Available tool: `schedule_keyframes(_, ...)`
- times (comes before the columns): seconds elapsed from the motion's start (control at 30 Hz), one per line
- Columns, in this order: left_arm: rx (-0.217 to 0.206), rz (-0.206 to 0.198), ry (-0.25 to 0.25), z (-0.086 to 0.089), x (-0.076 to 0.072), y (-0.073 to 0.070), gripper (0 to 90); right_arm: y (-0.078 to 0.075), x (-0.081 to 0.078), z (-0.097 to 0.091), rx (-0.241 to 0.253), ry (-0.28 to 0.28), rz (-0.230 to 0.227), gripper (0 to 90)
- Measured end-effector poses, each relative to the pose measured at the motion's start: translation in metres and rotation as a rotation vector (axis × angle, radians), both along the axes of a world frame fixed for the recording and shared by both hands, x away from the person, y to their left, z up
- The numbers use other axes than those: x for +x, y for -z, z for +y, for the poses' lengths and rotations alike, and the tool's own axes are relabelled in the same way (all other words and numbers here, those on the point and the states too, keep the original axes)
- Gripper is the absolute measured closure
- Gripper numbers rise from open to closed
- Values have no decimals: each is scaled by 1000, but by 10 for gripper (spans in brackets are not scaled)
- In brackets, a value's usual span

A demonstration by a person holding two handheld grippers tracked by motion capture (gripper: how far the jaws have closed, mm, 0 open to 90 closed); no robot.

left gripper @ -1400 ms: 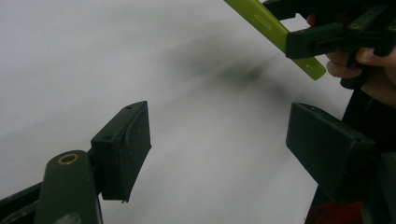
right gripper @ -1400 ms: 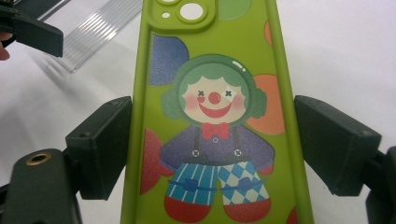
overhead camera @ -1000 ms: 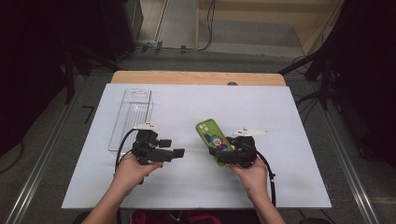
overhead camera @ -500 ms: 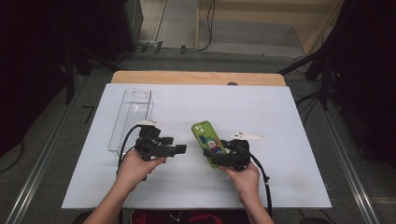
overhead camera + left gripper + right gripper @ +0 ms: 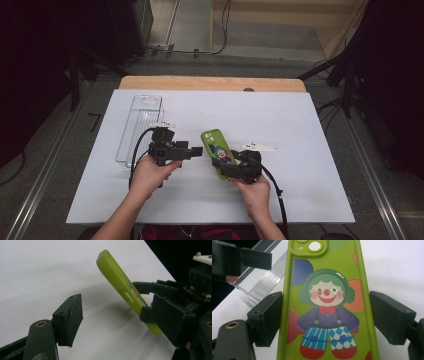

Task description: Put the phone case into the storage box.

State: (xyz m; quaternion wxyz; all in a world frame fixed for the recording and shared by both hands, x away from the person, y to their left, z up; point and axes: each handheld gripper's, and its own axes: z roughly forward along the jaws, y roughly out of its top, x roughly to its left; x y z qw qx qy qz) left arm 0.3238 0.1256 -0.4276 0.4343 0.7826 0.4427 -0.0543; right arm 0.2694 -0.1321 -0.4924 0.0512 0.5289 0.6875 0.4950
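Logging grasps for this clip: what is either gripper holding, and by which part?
The right gripper holds the green phone case across its lower end, a finger on each long edge. The left gripper holds nothing.

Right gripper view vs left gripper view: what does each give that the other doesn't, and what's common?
Right gripper view: the green phone case face-on, with its clown print and camera cut-out, plus the clear tray behind it. Left gripper view: the case edge-on, tilted and raised off the white table, and the left tool open with nothing between its pads. Shared: the case clamped at its long sides by the right tool, over the table.
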Motion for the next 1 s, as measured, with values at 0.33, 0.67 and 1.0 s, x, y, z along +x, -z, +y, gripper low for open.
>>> schedule_keyframes(0.33, 3, 25, -24, -7, 9, -1, 272, 1, -1, 4, 22, 13, 9, 146)
schedule_keyframes(0.67, 15, 59, -81, -15, 14, -4, 307, 3, -4, 11, 28, 22, -13, 145)
schedule_keyframes(1.0, 11, 102, -126, -16, 23, -3, 343, 4, -4, 15, 40, 34, -26, 145)
